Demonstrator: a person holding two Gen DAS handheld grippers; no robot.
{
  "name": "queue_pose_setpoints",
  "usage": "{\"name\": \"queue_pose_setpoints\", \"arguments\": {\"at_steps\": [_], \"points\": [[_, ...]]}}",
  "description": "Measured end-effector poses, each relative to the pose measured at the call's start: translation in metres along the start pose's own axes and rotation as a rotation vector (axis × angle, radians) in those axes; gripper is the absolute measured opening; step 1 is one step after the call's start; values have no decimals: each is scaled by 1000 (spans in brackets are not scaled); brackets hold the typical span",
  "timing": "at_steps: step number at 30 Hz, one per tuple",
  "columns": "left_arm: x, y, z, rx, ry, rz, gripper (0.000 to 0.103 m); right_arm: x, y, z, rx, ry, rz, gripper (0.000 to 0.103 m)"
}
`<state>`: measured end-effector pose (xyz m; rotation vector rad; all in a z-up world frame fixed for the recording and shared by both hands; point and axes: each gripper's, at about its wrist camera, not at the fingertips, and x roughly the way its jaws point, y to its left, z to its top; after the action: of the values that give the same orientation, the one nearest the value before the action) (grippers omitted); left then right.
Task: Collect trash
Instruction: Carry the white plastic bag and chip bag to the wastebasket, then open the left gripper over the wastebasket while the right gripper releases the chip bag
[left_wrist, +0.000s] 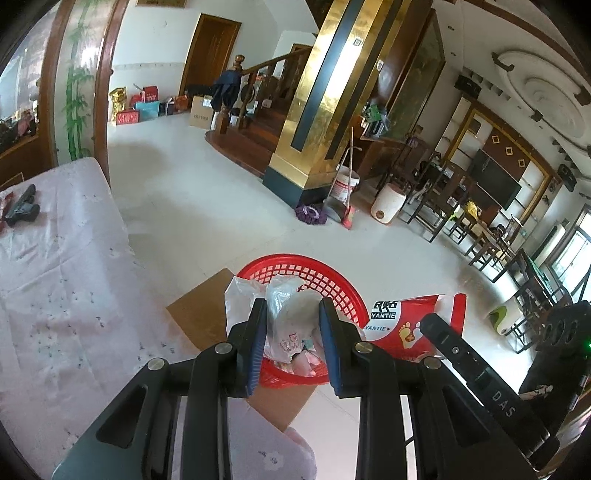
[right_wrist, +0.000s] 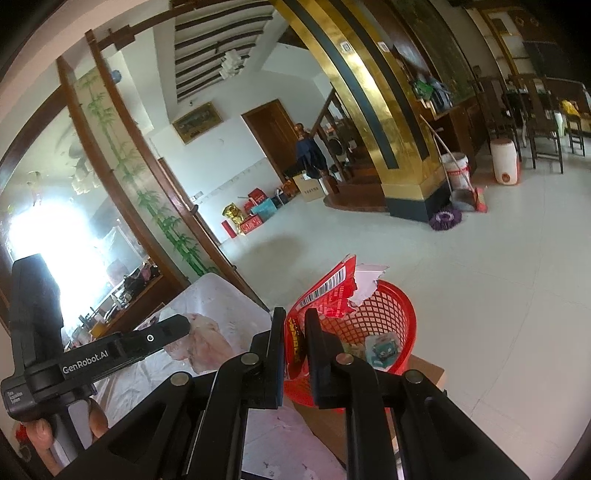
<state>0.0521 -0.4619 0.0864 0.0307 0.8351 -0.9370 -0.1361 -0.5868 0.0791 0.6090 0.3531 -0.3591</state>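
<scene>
A red mesh basket (left_wrist: 325, 275) stands on a cardboard box (left_wrist: 201, 310) beside the table; it also shows in the right wrist view (right_wrist: 391, 306). My left gripper (left_wrist: 293, 325) is shut on a crumpled clear plastic bag (left_wrist: 286, 317) and holds it over the basket. My right gripper (right_wrist: 295, 343) is shut on a torn red wrapper (right_wrist: 328, 291) with a barcode, held at the basket's near rim. That wrapper (left_wrist: 410, 325) and the right gripper's finger show in the left wrist view. Small trash (right_wrist: 380, 349) lies inside the basket.
A table with a pale pink cloth (left_wrist: 59, 266) lies to the left, with a black object (left_wrist: 22, 208) on it. White tiled floor (left_wrist: 207, 192) spreads beyond. A gold pillar (left_wrist: 314, 110), mop, bucket (left_wrist: 343, 182) and chairs (left_wrist: 439, 192) stand farther off.
</scene>
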Motion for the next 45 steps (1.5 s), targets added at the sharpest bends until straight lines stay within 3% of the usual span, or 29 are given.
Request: {"name": "queue_pose_setpoints", "arguments": {"at_steps": [15, 24, 25, 27, 29, 32, 39, 45], "points": [[79, 3, 1, 4, 122, 20, 27, 41, -22, 6, 10, 49, -40, 12], [103, 13, -5, -6, 173, 49, 32, 66, -31, 6, 14, 91, -69, 12], [103, 13, -6, -9, 179, 44, 34, 68, -32, 6, 21, 95, -75, 13], [104, 14, -7, -16, 186, 42, 41, 71, -34, 5, 41, 102, -74, 24], [101, 14, -7, -25, 181, 37, 46, 68, -36, 6, 64, 90, -68, 45], [93, 16, -5, -36, 167, 29, 48, 58, -36, 10, 77, 68, -64, 48], [40, 17, -11, -31, 98, 26, 64, 27, -16, 8, 71, 36, -38, 52], [-22, 11, -42, 44, 16, 119, 84, -11, 9, -5, 37, 13, -29, 69]]}}
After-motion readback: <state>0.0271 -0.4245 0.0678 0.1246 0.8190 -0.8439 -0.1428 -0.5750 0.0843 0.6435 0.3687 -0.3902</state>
